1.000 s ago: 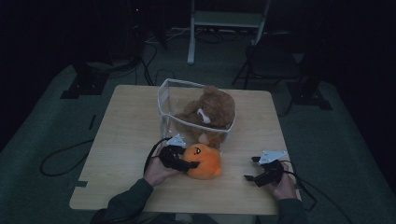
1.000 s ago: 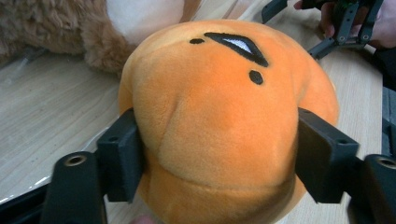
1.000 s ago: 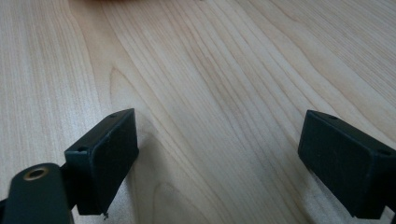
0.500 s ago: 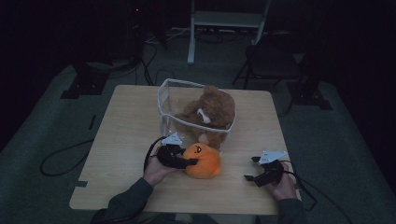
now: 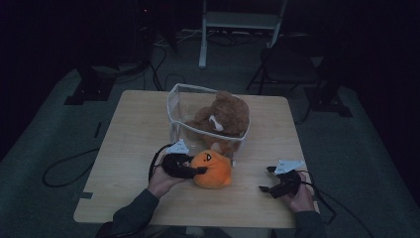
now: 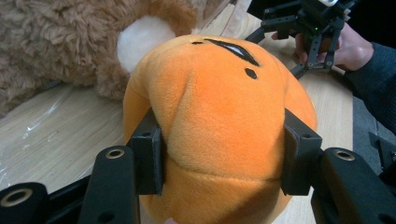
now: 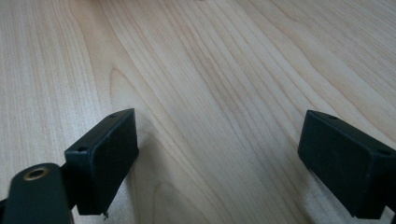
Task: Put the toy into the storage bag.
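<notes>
A round orange plush toy (image 5: 214,171) with a stitched black face lies on the wooden table (image 5: 133,134), in front of a clear bag (image 5: 173,106). My left gripper (image 5: 199,170) comes at it from the left. Its jaws have just been closing, and in the left gripper view both pads (image 6: 148,156) press into the orange plush (image 6: 224,102) and dent its sides. A brown teddy bear (image 5: 223,116) sits in the bag, close behind the plush (image 6: 56,42). My right gripper (image 5: 265,178) rests low over bare wood at the right, open and with nothing between its pads (image 7: 109,156).
The clear bag has a white rim and stands upright at the table's middle. The right gripper (image 6: 266,25) and its hand lie beyond the plush. A chair (image 5: 287,64) and stand legs (image 5: 203,44) are on the dark floor behind the table. Cables (image 5: 64,168) trail off the left.
The left gripper's jaws have drawn in onto the orange plush, which has shifted slightly left. The right hand and gripper have stayed where they were.
</notes>
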Action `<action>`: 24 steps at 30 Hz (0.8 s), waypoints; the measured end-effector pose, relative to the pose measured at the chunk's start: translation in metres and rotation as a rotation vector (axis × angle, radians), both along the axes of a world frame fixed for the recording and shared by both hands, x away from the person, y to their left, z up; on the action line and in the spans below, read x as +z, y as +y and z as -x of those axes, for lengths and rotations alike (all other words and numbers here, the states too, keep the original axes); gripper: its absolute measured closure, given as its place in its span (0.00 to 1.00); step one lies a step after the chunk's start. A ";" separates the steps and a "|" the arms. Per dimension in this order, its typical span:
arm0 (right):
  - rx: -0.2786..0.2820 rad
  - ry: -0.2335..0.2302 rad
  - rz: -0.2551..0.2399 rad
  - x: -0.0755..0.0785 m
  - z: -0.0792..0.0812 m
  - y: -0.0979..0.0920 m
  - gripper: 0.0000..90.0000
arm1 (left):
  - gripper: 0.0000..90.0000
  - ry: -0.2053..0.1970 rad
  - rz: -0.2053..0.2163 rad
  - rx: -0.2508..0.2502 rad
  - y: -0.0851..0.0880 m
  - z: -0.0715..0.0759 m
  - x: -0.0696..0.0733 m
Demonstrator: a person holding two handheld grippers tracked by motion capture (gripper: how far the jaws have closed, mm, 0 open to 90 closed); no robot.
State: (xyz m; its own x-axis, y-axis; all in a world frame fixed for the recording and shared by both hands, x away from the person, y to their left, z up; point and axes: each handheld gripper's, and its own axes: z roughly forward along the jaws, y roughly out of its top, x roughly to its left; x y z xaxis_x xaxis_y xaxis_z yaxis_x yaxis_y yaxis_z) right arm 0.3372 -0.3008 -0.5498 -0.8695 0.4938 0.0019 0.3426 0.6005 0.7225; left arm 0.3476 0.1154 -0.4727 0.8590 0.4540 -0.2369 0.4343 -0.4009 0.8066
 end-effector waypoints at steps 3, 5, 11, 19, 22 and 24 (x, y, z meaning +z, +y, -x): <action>0.000 0.001 -0.001 0.000 0.000 0.000 0.13 | 0.51 -0.011 0.007 0.005 0.003 0.002 0.004; 0.000 0.001 -0.001 0.000 0.000 0.000 0.13 | 0.51 -0.015 0.014 0.008 0.005 0.003 0.006; 0.000 0.000 -0.001 0.000 0.000 0.000 0.13 | 0.51 -0.028 0.024 0.012 0.009 0.004 0.012; 0.000 0.000 -0.001 0.000 0.000 0.000 0.13 | 0.51 -0.039 0.034 0.014 0.015 0.006 0.019; 0.000 0.001 -0.002 0.000 0.000 0.000 0.13 | 0.51 -0.047 0.036 0.017 0.017 0.008 0.022; 0.000 0.001 -0.001 0.000 0.000 0.000 0.13 | 0.51 -0.050 0.035 0.017 0.020 0.009 0.024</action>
State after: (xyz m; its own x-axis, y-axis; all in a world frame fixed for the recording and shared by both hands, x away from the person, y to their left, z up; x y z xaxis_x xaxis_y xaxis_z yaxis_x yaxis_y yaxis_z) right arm 0.3372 -0.3008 -0.5498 -0.8696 0.4937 0.0031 0.3429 0.5996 0.7231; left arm 0.3390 0.1349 -0.4486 0.8622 0.4610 -0.2101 0.3998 -0.3647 0.8409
